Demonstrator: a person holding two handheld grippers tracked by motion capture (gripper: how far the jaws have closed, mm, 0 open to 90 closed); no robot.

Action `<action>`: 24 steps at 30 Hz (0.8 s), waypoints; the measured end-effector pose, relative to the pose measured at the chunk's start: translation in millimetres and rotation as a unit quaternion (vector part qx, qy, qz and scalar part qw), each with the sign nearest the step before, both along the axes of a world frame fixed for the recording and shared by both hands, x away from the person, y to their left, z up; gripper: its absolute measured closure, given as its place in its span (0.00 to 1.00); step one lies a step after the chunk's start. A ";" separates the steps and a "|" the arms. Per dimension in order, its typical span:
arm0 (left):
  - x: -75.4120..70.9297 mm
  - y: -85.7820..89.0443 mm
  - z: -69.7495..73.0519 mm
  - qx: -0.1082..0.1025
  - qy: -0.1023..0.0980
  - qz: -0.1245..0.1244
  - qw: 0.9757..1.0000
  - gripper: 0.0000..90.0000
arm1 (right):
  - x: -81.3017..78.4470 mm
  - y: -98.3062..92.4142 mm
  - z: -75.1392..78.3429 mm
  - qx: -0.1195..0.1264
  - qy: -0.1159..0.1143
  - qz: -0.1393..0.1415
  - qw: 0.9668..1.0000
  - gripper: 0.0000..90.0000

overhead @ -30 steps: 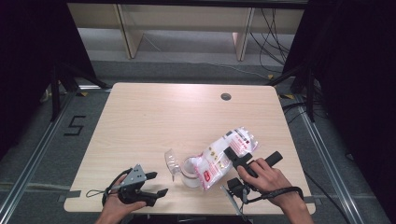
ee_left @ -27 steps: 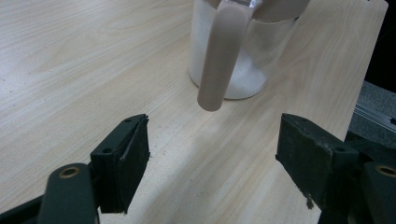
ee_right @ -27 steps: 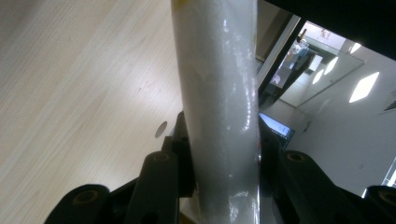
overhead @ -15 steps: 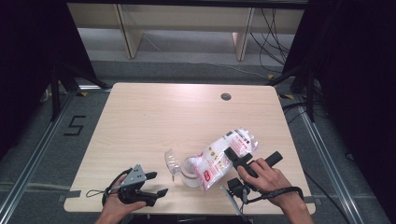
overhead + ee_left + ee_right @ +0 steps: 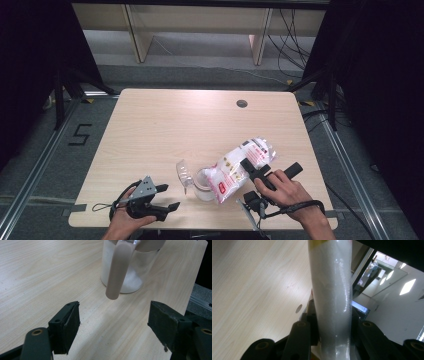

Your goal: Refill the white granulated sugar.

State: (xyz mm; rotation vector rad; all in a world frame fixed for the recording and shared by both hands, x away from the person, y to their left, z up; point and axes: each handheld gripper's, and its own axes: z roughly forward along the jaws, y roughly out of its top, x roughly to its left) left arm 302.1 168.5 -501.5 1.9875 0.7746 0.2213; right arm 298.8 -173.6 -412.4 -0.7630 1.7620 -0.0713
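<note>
A white-and-red bag (image 5: 239, 167) is tilted, its lower end over a glass jar (image 5: 202, 186) near the table's front edge. My right gripper (image 5: 272, 172) is shut on the bag's upper part. Its jaws have just been closing, and the bag (image 5: 332, 290) stands pinched between them. The jar's clear lid (image 5: 183, 173) hangs open to the left. My left gripper (image 5: 169, 196) rests open on the table left of the jar, apart from it. In the left gripper view its jaws (image 5: 113, 322) stand wide apart in front of the jar (image 5: 132, 277), which holds white grains, with the lid (image 5: 118, 270) hanging edge-on.
The wooden table (image 5: 165, 130) has a small round hole (image 5: 242, 103) at the back right. A wooden shelf unit (image 5: 200, 25) stands beyond the far edge. Dark curtains hang at both sides. A "5" mark (image 5: 80, 134) is on the floor at the left.
</note>
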 end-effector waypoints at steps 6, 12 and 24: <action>0.1 -0.4 -0.5 -0.004 -0.003 0.003 1.000 0.28 | 0.3 -0.3 -0.6 -0.002 -0.003 0.001 1.000 0.82; 0.1 -0.3 -0.5 -0.004 -0.003 0.002 1.000 0.28 | -0.4 0.9 1.2 -0.017 -0.001 -0.003 1.000 0.83; -0.2 0.1 0.2 0.001 0.000 0.001 1.000 0.28 | -0.9 1.0 3.1 -0.014 -0.012 0.011 1.000 0.83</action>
